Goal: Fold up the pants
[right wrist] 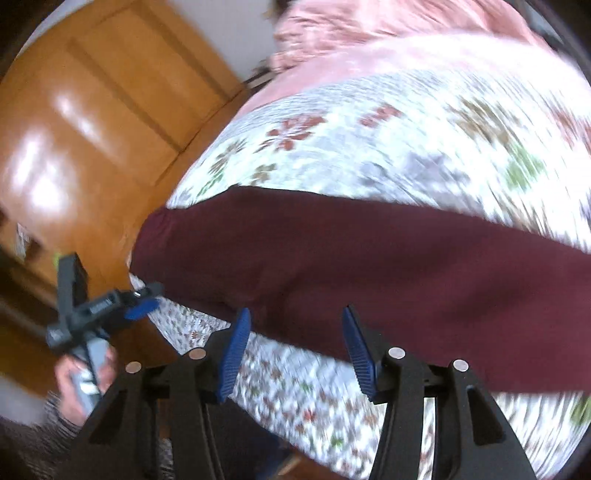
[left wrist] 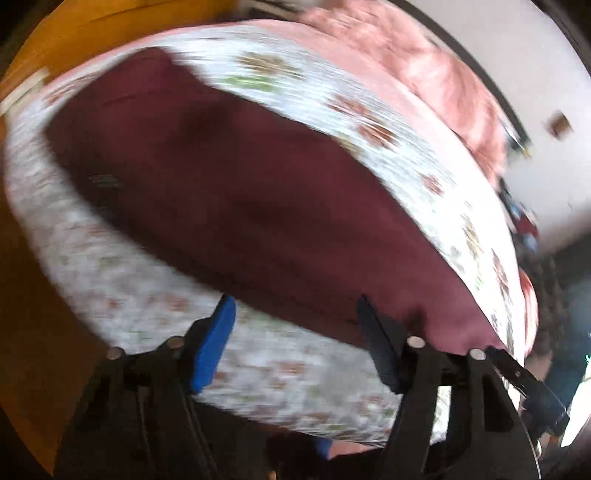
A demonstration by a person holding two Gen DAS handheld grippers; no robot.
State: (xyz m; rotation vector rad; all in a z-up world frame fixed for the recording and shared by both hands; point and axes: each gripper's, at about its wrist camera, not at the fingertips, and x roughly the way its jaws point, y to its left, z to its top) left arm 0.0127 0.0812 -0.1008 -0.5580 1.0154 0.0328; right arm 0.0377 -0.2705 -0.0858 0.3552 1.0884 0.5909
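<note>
Dark maroon pants [left wrist: 240, 177] lie spread flat across a floral bed sheet [left wrist: 110, 280]. My left gripper [left wrist: 295, 328] hovers open at their near edge, one blue pad [left wrist: 216, 343] over the sheet, with nothing between the fingers. In the right wrist view the pants [right wrist: 369, 266] run as a wide band across the sheet [right wrist: 369, 140]. My right gripper [right wrist: 297, 343] stands open over their near edge, nothing pinched. A hand [right wrist: 79, 384] holds the left gripper [right wrist: 146, 301] by the pants' left end at the bed's corner. The picture is blurred.
A crumpled pink blanket [left wrist: 424, 62] lies at the far side of the bed [right wrist: 369, 22]. An orange wooden door [right wrist: 110, 110] and glossy floor lie left of the bed. A white wall [left wrist: 535, 55] stands on the right.
</note>
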